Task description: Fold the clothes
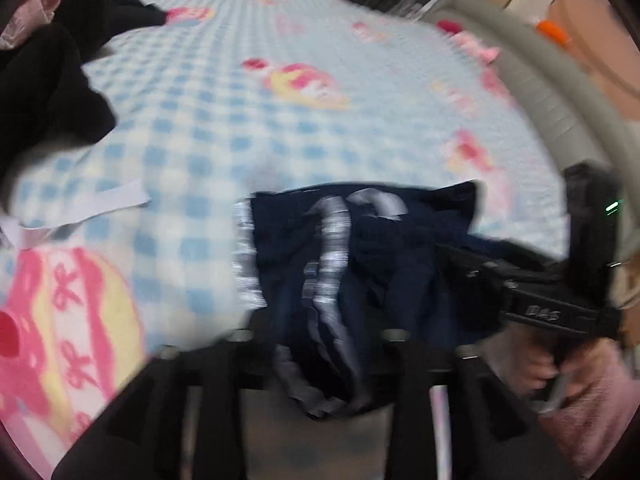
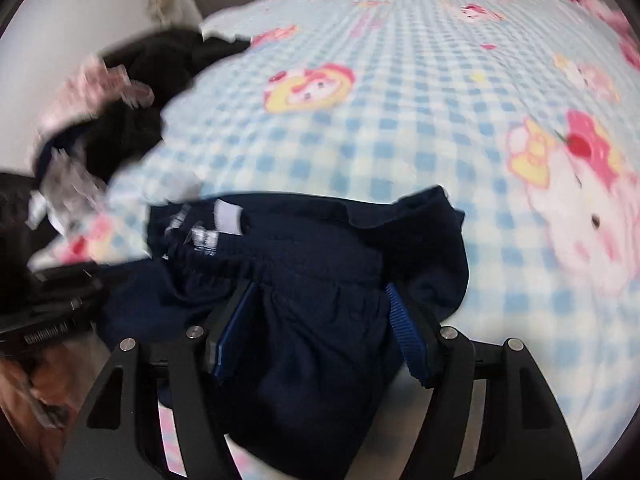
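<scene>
Navy garment [image 2: 304, 320] lies bunched at the near edge of the bed, directly under both grippers. Right wrist view: right gripper [image 2: 320, 328] stands over the elastic waistband; its blue-ribbed pads [image 2: 408, 332] flank a hump of the cloth with the jaws set wide. Fabric sits between the fingers, but the pads do not appear to press on it.

Left wrist view (heavily blurred): left gripper [image 1: 320, 344] hangs over the garment's side with the white stripes [image 1: 332, 248]. Dark cloth fills the gap between the fingers and droops below them; jaws look spread, contact with the pads cannot be judged through the blur. Right-hand tool body is visible at the right of this view, with a hand [image 1: 560, 372] wrapped on its grip.

Bed cover [image 2: 400, 120]: blue-and-white check with pink and yellow cartoon prints. Pile of black clothes [image 2: 152, 92] with some pink fabric sits at the far left, well apart from the navy piece.
</scene>
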Demonstrator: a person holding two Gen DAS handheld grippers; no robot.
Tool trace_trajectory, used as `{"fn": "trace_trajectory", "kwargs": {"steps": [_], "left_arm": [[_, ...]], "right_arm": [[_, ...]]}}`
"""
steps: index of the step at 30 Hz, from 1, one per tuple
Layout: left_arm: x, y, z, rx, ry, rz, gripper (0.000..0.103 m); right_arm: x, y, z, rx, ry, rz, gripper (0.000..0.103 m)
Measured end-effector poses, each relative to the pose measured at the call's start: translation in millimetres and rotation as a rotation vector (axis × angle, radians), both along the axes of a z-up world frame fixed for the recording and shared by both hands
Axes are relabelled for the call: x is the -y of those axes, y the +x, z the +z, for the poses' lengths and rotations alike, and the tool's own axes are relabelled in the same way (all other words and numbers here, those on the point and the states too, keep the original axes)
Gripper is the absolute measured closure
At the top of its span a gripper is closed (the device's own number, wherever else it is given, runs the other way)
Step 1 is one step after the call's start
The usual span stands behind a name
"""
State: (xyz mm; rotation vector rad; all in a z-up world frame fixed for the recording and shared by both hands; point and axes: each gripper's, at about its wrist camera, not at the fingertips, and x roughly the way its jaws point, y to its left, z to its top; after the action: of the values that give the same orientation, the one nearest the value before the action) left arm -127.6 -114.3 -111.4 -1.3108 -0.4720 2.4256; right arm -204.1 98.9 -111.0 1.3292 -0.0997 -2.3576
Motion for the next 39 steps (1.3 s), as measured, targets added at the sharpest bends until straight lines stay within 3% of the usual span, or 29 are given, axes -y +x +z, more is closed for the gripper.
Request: {"fn": "trace_trajectory", "kwargs": {"steps": [2,5,10,13,15,17,19,21,23,24,25,26,28,30,32,34,35,37,39], "left_arm": [[-2,2,5,-0.024,0.04,-0.031,0.043],[-17,-1,-6,0.008,-0.009,-0.05,0.045],[-11,-1,0,0.013,0.04,-0.042,0.045],[4,5,9,-0.035,0.088,-0.005,0.043],[0,10,16,-0.091,0.103,-0.028,0.033],[-14,13,19,-0.119,0.075,-0.083,0.03],[-30,9,7,-0.074,-0.032,-0.085,0.03],[-40,-1,-13,0.017,-0.125,-0.062,0.039],[-41,-7,-23,0.042,-0.154,-0.04,0.061],[-40,-8,-22,0.032,-0.149,-0.038,0.074],[-39,-7,-18,0.02,-0.135,-0.038,0.08],[-38,-5,-13,-0.004,-0.118,-0.032,0.085],[-35,3,2,-0.066,-0.103,-0.009,0.086],[-32,10,13,-0.115,-0.1,0.018,0.087],[-28,8,11,-0.105,-0.109,0.044,0.084],[-22,-3,-2,-0.032,-0.114,0.07,0.066],[-17,-8,-10,0.01,-0.11,0.085,0.049],[-6,-14,-21,0.061,-0.074,0.114,0.049],[12,-9,-9,0.02,0.01,0.167,0.047]], "right_arm": [[-7,9,9,-0.026,-0.025,-0.011,0.035],[-15,22,17,-0.054,-0.017,-0.017,0.035],[-18,27,5,-0.002,0.045,0.029,0.038],[-22,38,5,-0.012,0.024,0.018,0.038],[-24,41,5,-0.012,-0.003,0.013,0.038],[-21,39,4,-0.01,-0.006,0.021,0.039],[-18,35,1,0.004,-0.005,0.025,0.047],[-15,31,-3,0.021,-0.004,0.029,0.047],[-12,26,-7,0.037,-0.003,0.032,0.049],[-11,25,-9,0.044,0.002,0.032,0.052],[-11,24,-9,0.045,0.011,0.032,0.064],[-10,23,-7,0.036,0.023,0.028,0.075],[-9,25,3,-0.011,0.03,0.026,0.085],[-8,30,21,-0.092,0.003,0.034,0.089],[-8,31,31,-0.147,-0.016,0.036,0.089],[-6,23,24,-0.145,0.001,0.024,0.089],[-6,16,14,-0.125,0.023,0.012,0.086],[-7,1,-11,-0.047,0.082,-0.014,0.078],[-17,3,-13,-0.018,0.034,-0.049,0.076]]}}
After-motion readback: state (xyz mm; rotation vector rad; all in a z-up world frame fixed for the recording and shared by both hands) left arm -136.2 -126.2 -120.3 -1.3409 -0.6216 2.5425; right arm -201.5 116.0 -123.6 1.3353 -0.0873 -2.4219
